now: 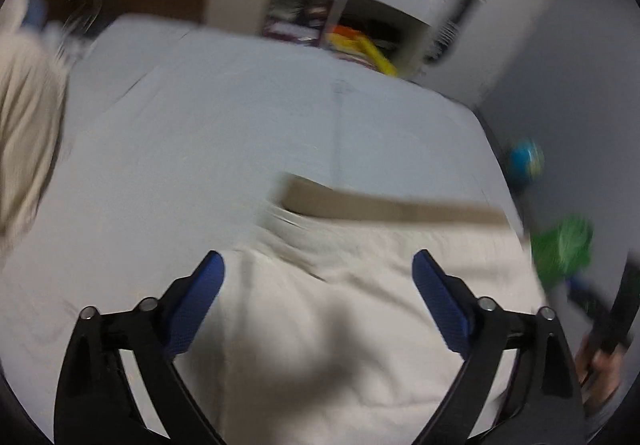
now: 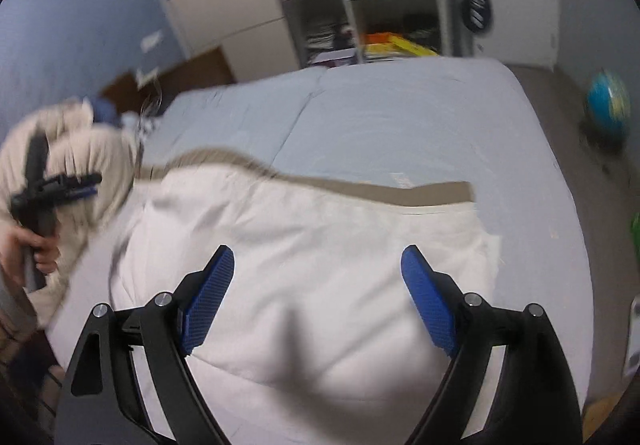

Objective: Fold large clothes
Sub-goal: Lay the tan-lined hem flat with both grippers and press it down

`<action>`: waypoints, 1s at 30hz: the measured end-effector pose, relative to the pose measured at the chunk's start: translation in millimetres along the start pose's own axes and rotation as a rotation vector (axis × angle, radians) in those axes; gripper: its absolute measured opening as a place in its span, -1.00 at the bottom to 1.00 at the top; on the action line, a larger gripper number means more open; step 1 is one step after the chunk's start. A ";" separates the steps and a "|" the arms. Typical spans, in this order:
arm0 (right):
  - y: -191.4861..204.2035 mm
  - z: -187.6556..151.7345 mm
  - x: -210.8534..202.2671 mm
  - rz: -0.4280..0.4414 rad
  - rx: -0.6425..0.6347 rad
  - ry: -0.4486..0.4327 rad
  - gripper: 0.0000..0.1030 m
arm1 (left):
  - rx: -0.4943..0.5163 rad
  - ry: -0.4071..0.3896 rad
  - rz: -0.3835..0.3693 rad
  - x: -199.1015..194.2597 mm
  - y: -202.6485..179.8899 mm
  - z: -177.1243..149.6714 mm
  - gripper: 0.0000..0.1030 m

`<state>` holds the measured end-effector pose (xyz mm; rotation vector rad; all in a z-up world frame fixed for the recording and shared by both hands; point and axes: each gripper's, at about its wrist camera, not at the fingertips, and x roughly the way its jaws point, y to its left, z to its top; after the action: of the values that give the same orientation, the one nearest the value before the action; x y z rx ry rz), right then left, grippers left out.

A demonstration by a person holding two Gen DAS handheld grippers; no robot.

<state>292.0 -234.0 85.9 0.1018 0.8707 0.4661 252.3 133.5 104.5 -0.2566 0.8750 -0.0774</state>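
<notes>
Both grippers, left (image 1: 318, 265) and right (image 2: 318, 259), hang spread and empty over the cream cloth (image 2: 304, 245) lying folded below them on the bed (image 2: 400, 117). Its wavy far edge beyond the left one could make later folds crooked.

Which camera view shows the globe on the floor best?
The right wrist view: the globe stands whole on the floor beside the bed. In the left wrist view it is smaller and more blurred at the right edge.
</notes>
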 end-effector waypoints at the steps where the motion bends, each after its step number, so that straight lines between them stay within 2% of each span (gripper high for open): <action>1: 5.7 -0.4 4.6 -0.008 -0.014 0.004 0.59 | 0.045 -0.009 -0.002 -0.8 -16.0 -7.9 0.72; 4: 21.4 3.0 16.7 -0.028 -0.032 0.000 0.59 | 0.181 -0.051 0.004 0.9 -71.4 -32.4 0.70; 7: 31.8 5.3 30.5 -0.039 -0.038 -0.004 0.59 | 0.264 -0.069 0.032 17.5 -115.3 -47.2 0.70; 11: 33.6 9.1 57.2 -0.063 -0.026 -0.002 0.58 | 0.275 -0.049 0.081 54.1 -144.5 -51.4 0.65; 14: 28.9 5.8 81.5 -0.093 -0.014 0.020 0.58 | 0.232 -0.002 0.122 83.8 -133.4 -51.6 0.63; 18: 22.1 -1.5 104.9 -0.116 -0.027 0.053 0.59 | 0.202 0.054 0.109 111.4 -116.3 -49.3 0.65; 24: 18.4 -7.6 129.9 -0.132 -0.049 0.078 0.59 | 0.210 0.092 0.105 133.9 -105.5 -52.4 0.74; 30: 11.9 -11.6 146.8 -0.134 -0.032 0.084 0.60 | 0.201 0.094 0.114 153.2 -101.2 -55.5 0.82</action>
<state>359.9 -160.8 -22.9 -0.0056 0.9462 0.3602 311.6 -1.2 -18.5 -0.0151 0.9664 -0.0709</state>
